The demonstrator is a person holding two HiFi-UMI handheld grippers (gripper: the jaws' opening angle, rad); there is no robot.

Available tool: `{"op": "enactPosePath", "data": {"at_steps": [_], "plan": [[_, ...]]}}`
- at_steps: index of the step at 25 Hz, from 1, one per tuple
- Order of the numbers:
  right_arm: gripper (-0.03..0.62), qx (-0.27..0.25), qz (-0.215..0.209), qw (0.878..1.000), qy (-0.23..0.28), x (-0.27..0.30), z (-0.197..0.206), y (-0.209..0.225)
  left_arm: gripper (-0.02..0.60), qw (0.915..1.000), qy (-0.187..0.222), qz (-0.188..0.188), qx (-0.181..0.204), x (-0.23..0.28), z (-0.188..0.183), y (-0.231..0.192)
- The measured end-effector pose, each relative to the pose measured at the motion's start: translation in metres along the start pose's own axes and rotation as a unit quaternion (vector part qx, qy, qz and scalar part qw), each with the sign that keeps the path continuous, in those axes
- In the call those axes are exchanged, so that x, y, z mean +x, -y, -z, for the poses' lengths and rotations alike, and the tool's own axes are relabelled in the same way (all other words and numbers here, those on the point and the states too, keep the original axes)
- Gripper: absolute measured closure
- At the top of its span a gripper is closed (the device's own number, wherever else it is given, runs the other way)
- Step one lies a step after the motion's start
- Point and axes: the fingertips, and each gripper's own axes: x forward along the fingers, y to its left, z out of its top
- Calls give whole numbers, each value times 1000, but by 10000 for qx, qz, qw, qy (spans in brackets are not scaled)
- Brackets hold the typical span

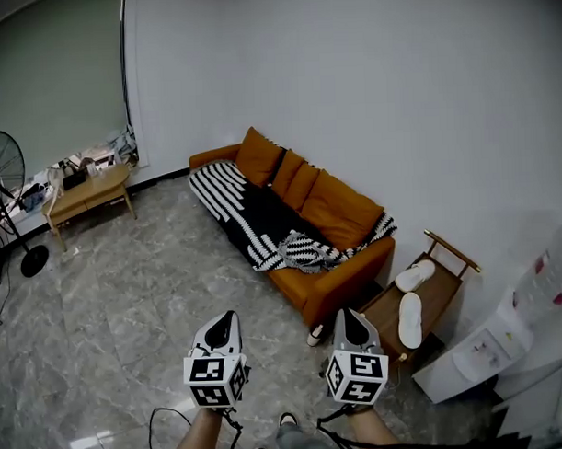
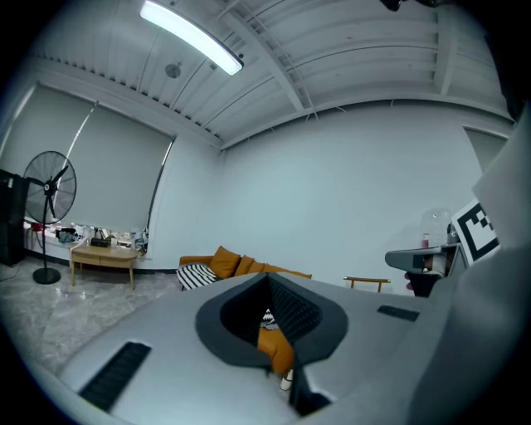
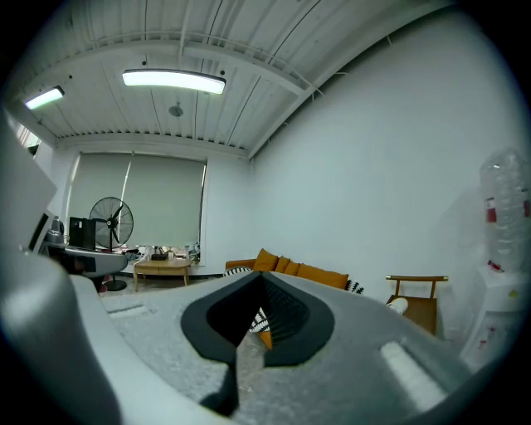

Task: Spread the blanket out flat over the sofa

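An orange sofa (image 1: 340, 212) stands against the white wall in the head view. A black-and-white patterned blanket (image 1: 248, 211) lies over its seat, flat and striped at the far end. It is bunched in a heap (image 1: 305, 251) near the near armrest, with one corner over the backrest. Both grippers are held over the floor well short of the sofa and point toward it. My left gripper (image 1: 231, 315) and right gripper (image 1: 345, 312) are shut with nothing in them. In the left gripper view the sofa (image 2: 241, 267) shows beyond the jaws, as does the sofa (image 3: 315, 274) in the right gripper view.
A wooden rack (image 1: 437, 287) with white slippers (image 1: 410, 318) stands right of the sofa, and a water dispenser (image 1: 506, 340) is further right. A shoe (image 1: 316, 335) lies at the sofa's near corner. A low wooden table (image 1: 87, 193) and a standing fan (image 1: 3, 169) are at the far left.
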Motion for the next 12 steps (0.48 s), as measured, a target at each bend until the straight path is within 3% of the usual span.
{"op": "enactPosePath", "data": {"at_steps": [6, 12], "plan": [[589, 157, 40, 9998, 66, 33, 1, 11, 579, 9998, -143, -98, -108, 28, 9, -16], [589, 358, -58, 9993, 42, 88, 0, 25, 580, 9996, -236, -127, 34, 77, 9, -17]]}}
